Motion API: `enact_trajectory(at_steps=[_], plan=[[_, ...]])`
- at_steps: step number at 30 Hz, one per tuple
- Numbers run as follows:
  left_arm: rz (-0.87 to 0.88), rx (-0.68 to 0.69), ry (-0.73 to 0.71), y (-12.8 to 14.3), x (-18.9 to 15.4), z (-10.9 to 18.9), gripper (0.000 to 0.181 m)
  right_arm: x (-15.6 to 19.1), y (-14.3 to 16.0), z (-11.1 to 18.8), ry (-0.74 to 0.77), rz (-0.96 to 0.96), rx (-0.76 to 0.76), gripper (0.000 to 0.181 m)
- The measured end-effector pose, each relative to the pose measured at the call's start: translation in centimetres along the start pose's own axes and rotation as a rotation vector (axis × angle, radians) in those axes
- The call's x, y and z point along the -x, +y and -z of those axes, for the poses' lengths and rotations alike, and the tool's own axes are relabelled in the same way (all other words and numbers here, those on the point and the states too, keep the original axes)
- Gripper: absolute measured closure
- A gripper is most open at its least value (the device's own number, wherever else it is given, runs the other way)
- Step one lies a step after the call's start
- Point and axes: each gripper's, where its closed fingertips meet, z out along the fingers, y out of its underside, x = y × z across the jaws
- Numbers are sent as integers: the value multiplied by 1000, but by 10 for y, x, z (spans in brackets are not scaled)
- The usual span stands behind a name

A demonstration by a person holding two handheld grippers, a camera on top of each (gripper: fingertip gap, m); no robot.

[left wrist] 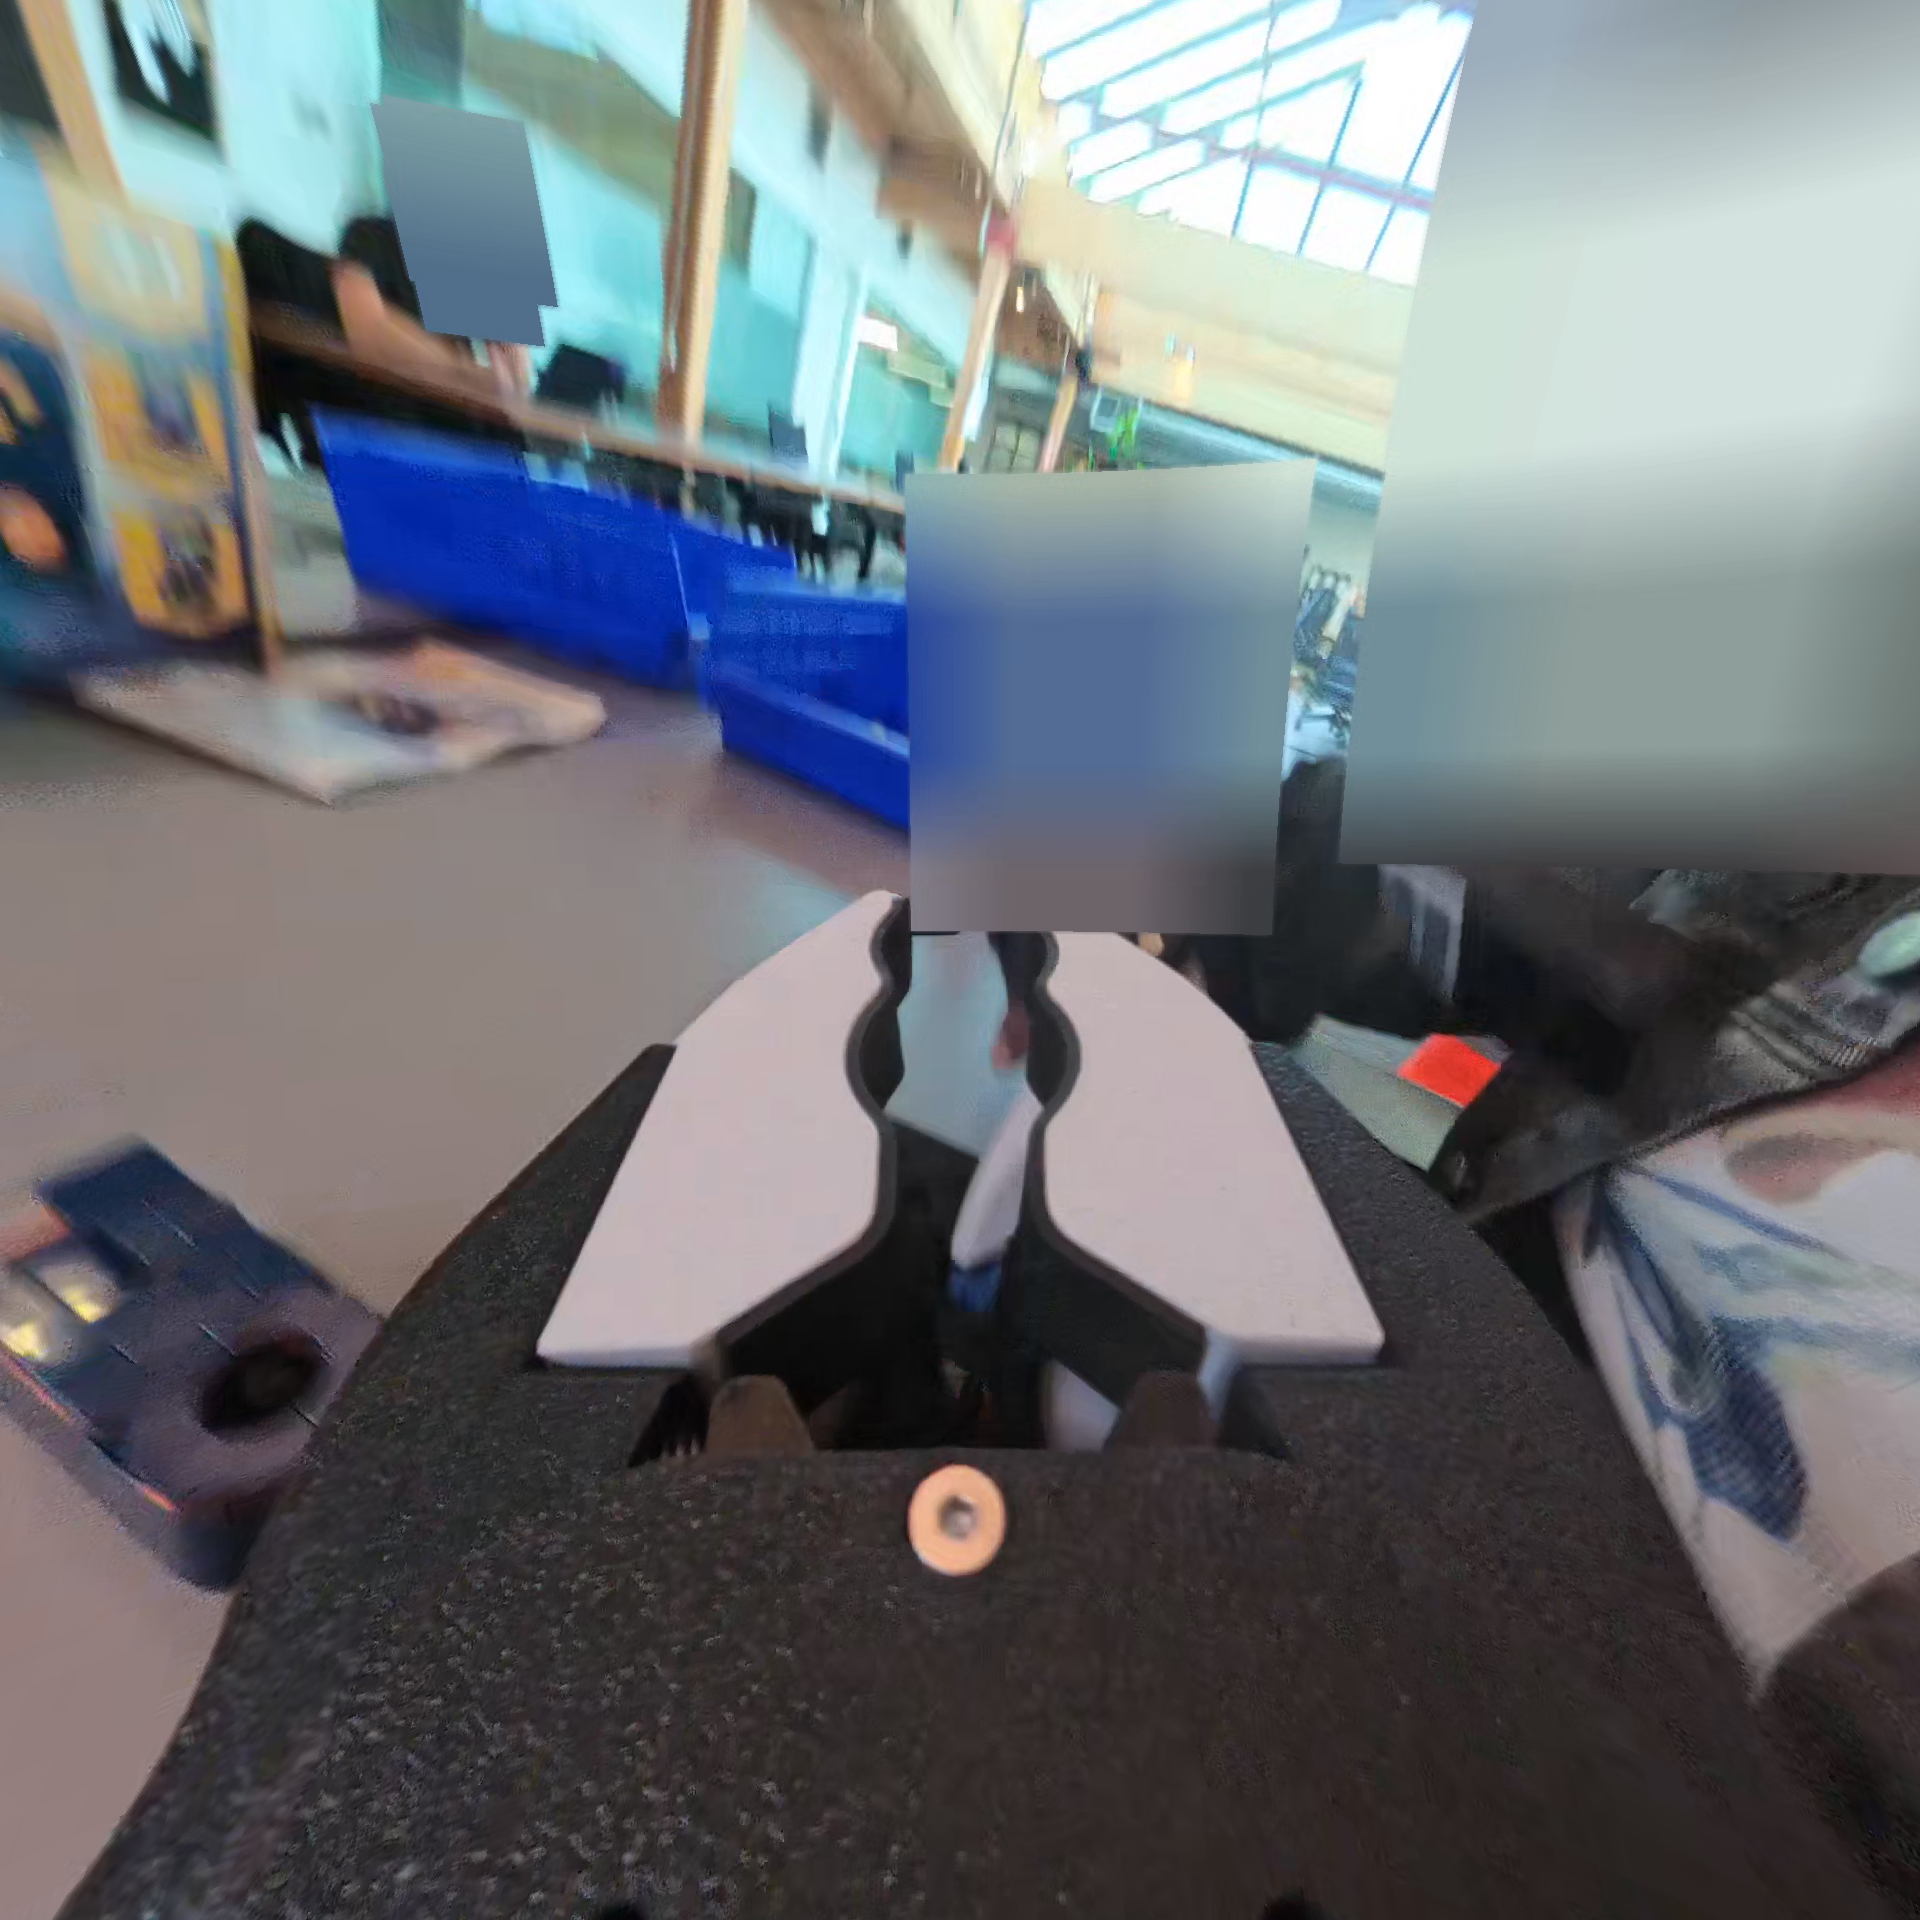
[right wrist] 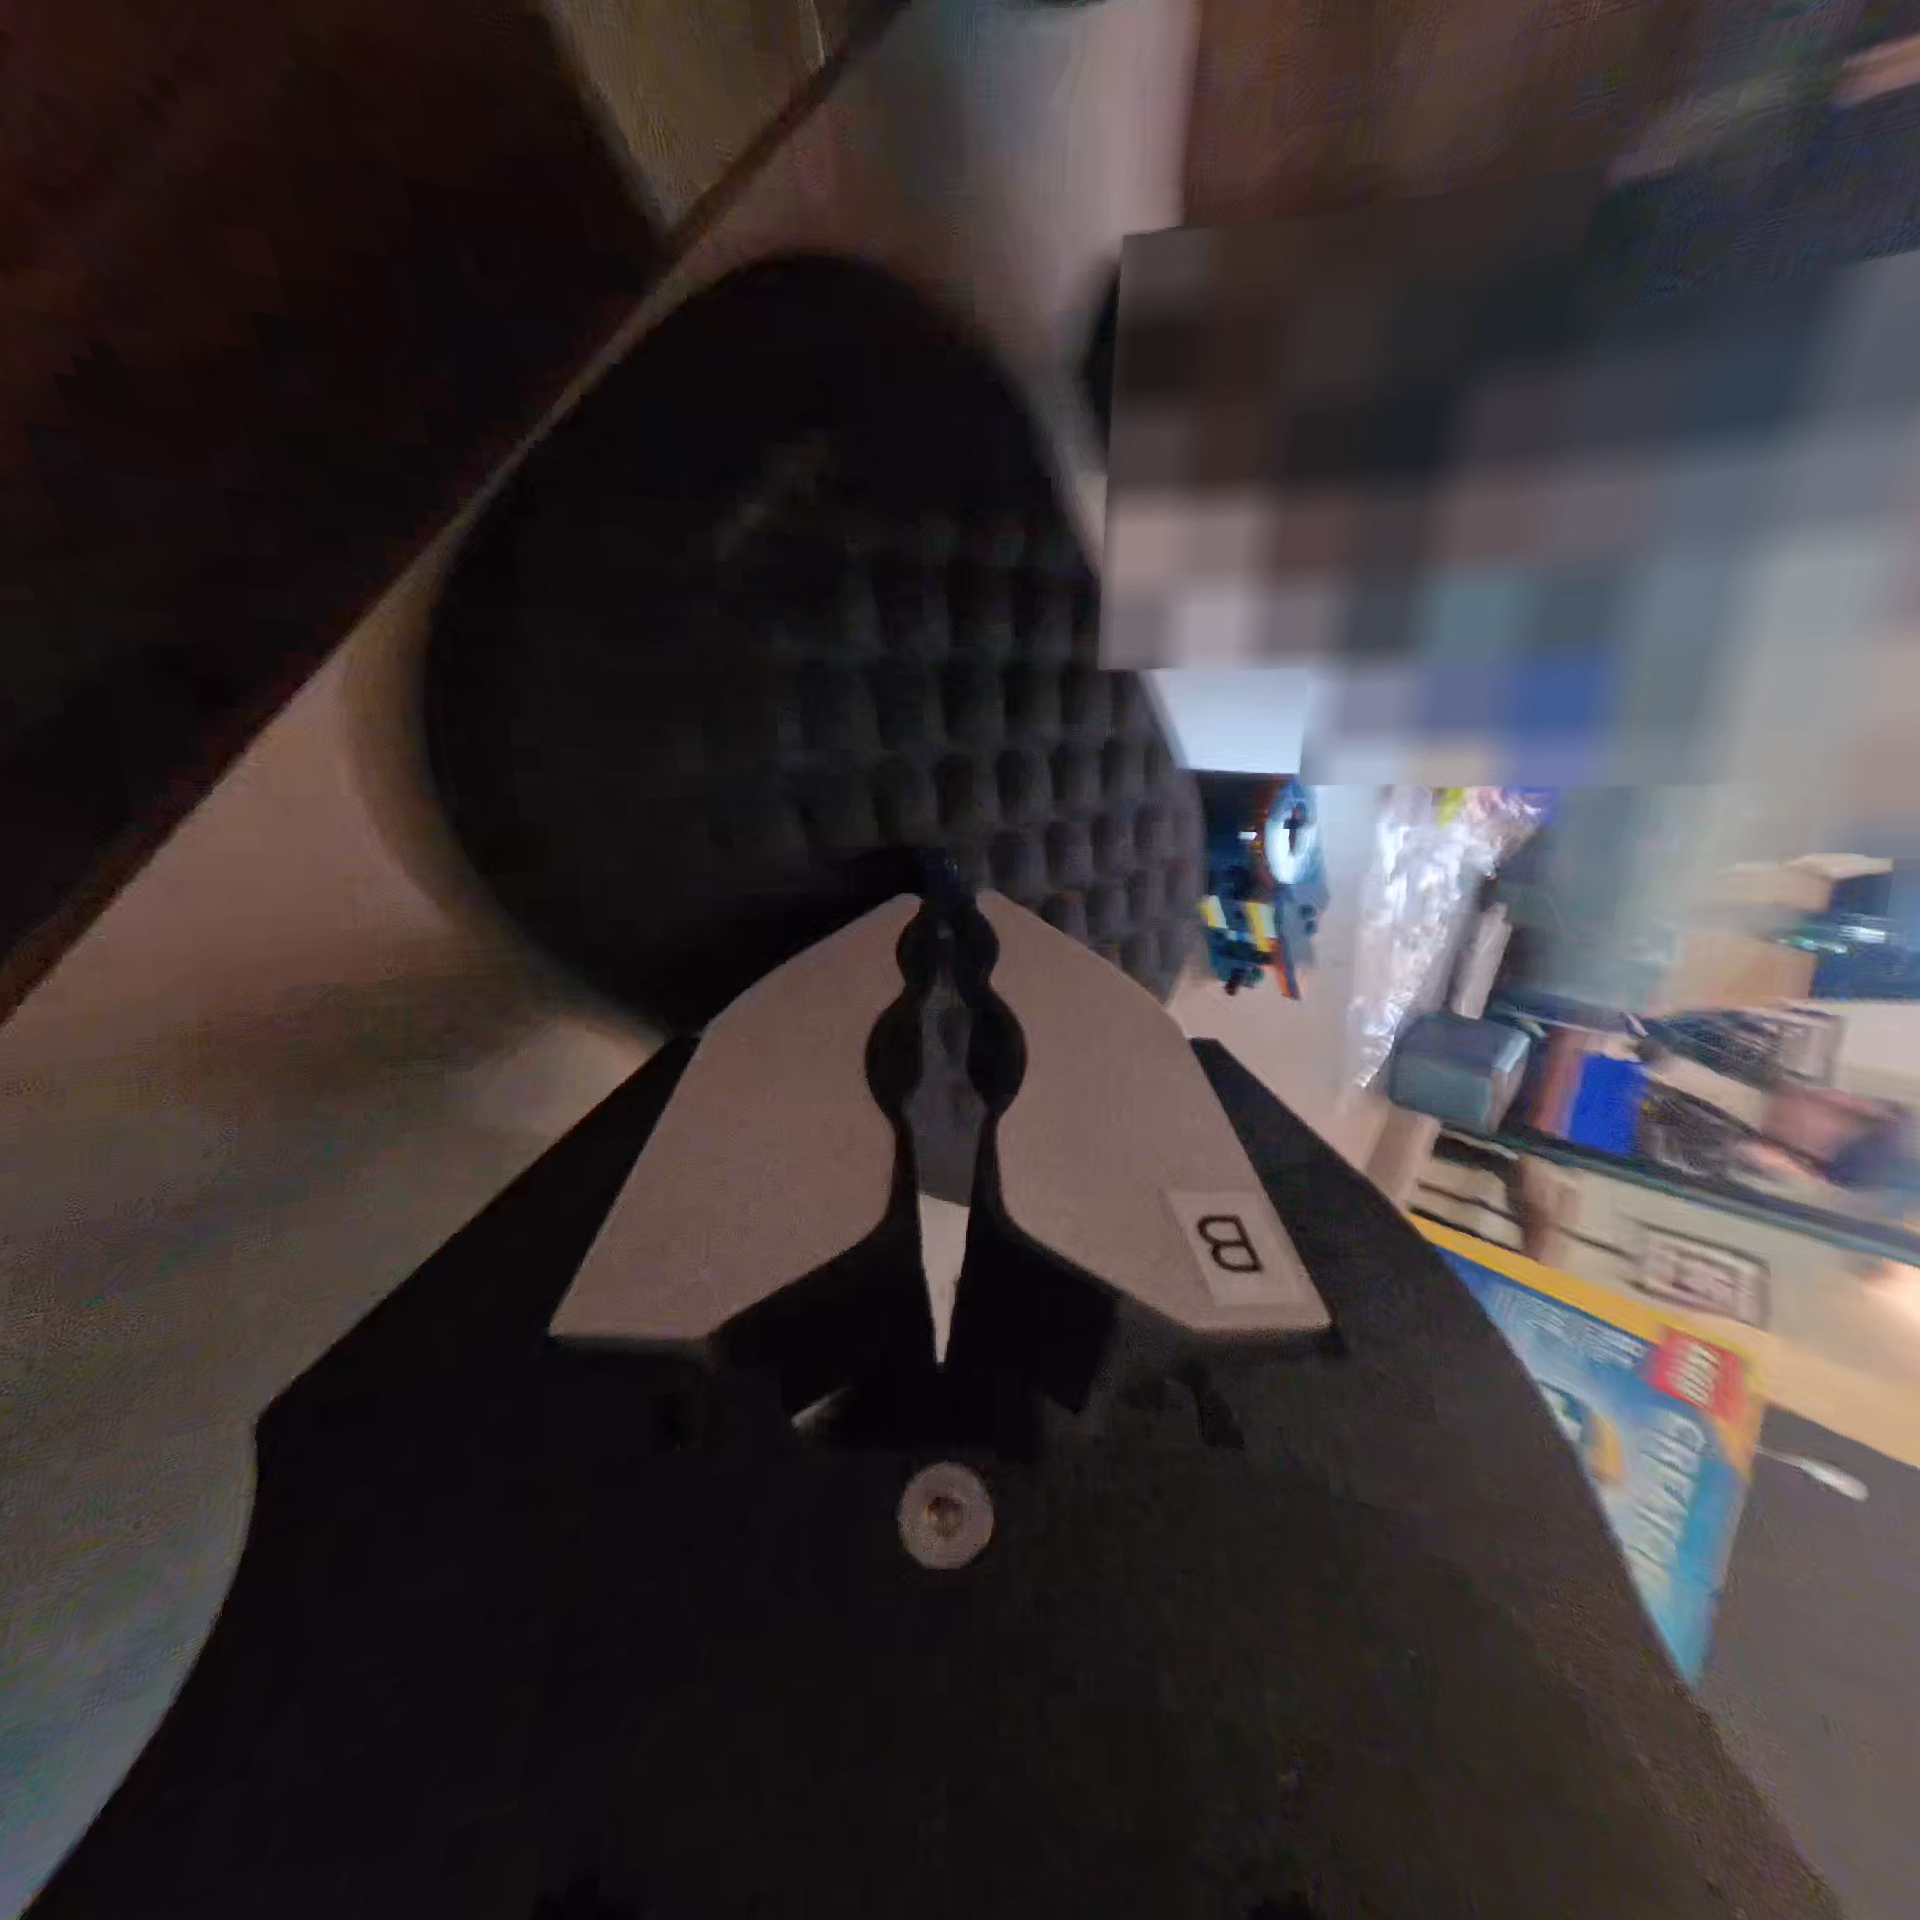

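The left gripper (left wrist: 966, 935) hangs slightly parted, empty, above a grey tabletop (left wrist: 364, 987) near blue plastic bins (left wrist: 582, 561), contents unreadable. The right gripper (right wrist: 943, 914) pinches a small dark piece (right wrist: 943, 868) before a black dimpled round case (right wrist: 748, 623).

A pale grey surface (left wrist: 436, 935) carries a flat printed paper booklet (left wrist: 343, 717), an upright colourful cardboard box (left wrist: 156, 447), blue plastic bins (left wrist: 582, 561) and a dark blue brick-built piece (left wrist: 156, 1351).

Left wrist view: bright daylight from the skylight (left wrist: 1226, 125) at upper right of the frame; I see heavy motion smear across the background and left edge, and only the left tool (left wrist: 961, 997) is sharp. Right wrist view: dim, underexposed, tilted; dark shadow fills the upper left, the right side streaks, and edges bow with wide-angle distortion.
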Motion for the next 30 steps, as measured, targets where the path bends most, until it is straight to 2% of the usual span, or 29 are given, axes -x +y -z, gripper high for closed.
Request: enact_trajectory(at_steps=[1, 2, 4, 8, 14, 16, 20, 23, 27, 30], plan=[[-9, 51, -13, -8, 3, 1, 162, -3, -4, -2, 107, 120, 13, 178], [-51, 130, -56, -4, 11, 2, 162, -8, 2, 1, 133, 115, 51, 178], [-41, 120, -53, -2, 15, 5, 161, -22, 20, 7, 172, -19, 84, 178], [178, -51, 87, -16, 9, 11, 162, -26, 21, 8, 258, -147, -18, 178], [283, -122, 157, -20, 0, 16, 161, -51, 21, 28, 399, -460, -209, 178], [256, -51, 121, -9, 2, 15, 161, -61, 18, 42, 435, -576, -325, 178], [56, 248, -30, 40, 12, 8, 161, -72, 29, 63, 486, -746, -443, 178], [45, 283, -17, 49, 6, 1, 160, -75, 34, 79, 533, -833, -501, 178], [67, 303, -40, 52, 9, -2, 161, -68, 51, 102, 626, -829, -384, 178], [23, 336, -61, 57, 8, -3, 160, -64, 84, 143, 740, -863, -227, 178]])
